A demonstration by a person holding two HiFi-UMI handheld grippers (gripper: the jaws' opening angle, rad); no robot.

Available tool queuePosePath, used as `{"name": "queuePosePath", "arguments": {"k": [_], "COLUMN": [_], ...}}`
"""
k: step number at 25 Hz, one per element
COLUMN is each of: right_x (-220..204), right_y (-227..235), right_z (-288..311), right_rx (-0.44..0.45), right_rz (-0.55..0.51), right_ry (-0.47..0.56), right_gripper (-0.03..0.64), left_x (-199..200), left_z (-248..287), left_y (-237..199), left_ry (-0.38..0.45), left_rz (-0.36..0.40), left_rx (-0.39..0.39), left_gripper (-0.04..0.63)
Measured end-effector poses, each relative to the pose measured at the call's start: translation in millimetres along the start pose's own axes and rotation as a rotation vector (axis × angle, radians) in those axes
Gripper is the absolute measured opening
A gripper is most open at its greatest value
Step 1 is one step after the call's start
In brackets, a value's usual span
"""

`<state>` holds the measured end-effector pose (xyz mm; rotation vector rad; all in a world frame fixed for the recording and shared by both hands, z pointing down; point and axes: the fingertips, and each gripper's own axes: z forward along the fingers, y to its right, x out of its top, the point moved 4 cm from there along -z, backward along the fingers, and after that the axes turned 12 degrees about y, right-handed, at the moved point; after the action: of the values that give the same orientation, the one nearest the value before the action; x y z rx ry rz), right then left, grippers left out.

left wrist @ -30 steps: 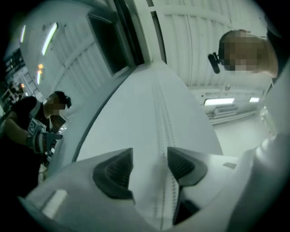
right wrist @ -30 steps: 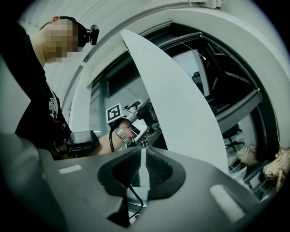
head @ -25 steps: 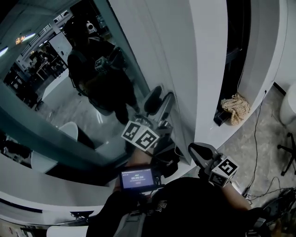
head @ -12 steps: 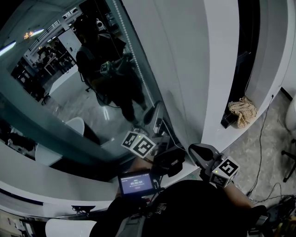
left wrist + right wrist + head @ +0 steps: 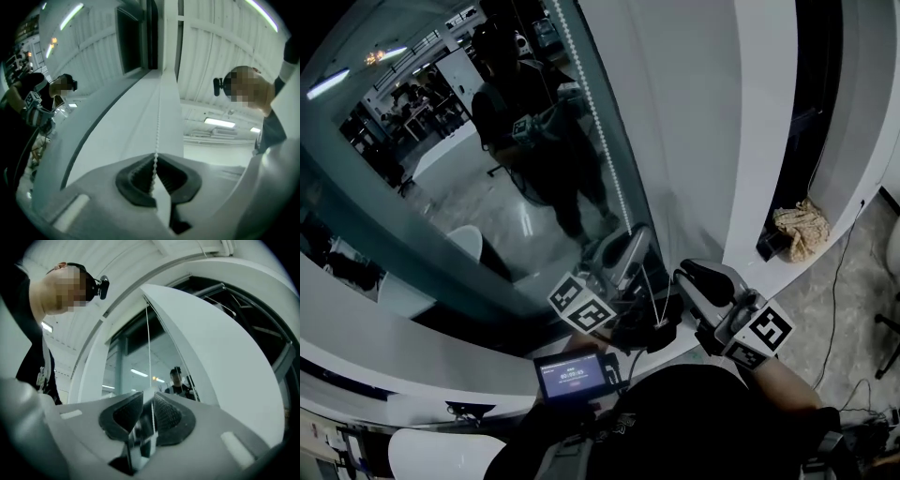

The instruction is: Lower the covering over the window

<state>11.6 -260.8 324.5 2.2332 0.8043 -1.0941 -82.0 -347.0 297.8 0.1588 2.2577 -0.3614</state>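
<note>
A white bead chain [image 5: 597,127] hangs along the right edge of the window glass [image 5: 487,187]. My left gripper [image 5: 624,251] is at the chain's lower part, shut on it. In the left gripper view the chain [image 5: 158,117] rises straight out of the closed jaws of that gripper [image 5: 154,163]. My right gripper [image 5: 686,277] is just to the right, a little lower. Its jaws are opening, with a thin strand of the cord [image 5: 148,343] running up through the narrow gap of the right gripper [image 5: 147,401]. I cannot make out the covering itself.
A white pillar [image 5: 750,141] stands right of the window and a white sill [image 5: 384,328] curves below it. A beige cloth [image 5: 802,232] lies at the foot of a dark gap, with cables [image 5: 836,281] on the floor. A small lit screen [image 5: 574,375] sits on the person's chest.
The left gripper's jaws have shut on the bead chain. The right gripper has moved up and left, closer to the chain, and its jaws have begun to part.
</note>
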Motion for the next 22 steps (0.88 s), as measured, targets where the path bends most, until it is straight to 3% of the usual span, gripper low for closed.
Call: {"name": "queuePosePath", "arguments": {"k": [4, 7, 13, 14, 15, 16, 19, 22], "right_x": [62, 86, 108, 110, 111, 112, 106, 105], "right_y": [-21, -30, -33, -34, -35, -37, -46, -46], "right_z": [67, 114, 167, 173, 176, 177, 175, 169], "right_rx": [-0.001, 0.000, 0.043, 0.053, 0.065, 0.076, 0.119, 0.151], "right_rz": [-0.054, -0.038, -0.013, -0.013, -0.025, -0.055, -0.168, -0.182], "right_ry": [0.145, 0.158, 0.172, 0.169, 0.170, 0.172, 0.155, 0.129], "right_gripper": [0.083, 0.160, 0.161, 0.140, 0.031, 0.014, 0.015, 0.012], "left_x": [-1, 0, 2, 2, 2, 1, -4, -8], "left_z": [-16, -27, -40, -42, -44, -46, -55, -65], "left_y": [11, 20, 27, 27, 27, 27, 28, 24], "left_ry": [-0.010, -0.017, -0.042, -0.045, -0.049, -0.055, -0.077, -0.094], "left_rz": [-0.012, -0.011, -0.015, -0.015, -0.015, -0.015, -0.015, 0.001], "left_rx": [-0.001, -0.007, -0.019, -0.019, -0.018, -0.017, -0.013, 0.017], "left_gripper": [0.000, 0.000, 0.000, 0.000, 0.000, 0.000, 0.000, 0.000]}}
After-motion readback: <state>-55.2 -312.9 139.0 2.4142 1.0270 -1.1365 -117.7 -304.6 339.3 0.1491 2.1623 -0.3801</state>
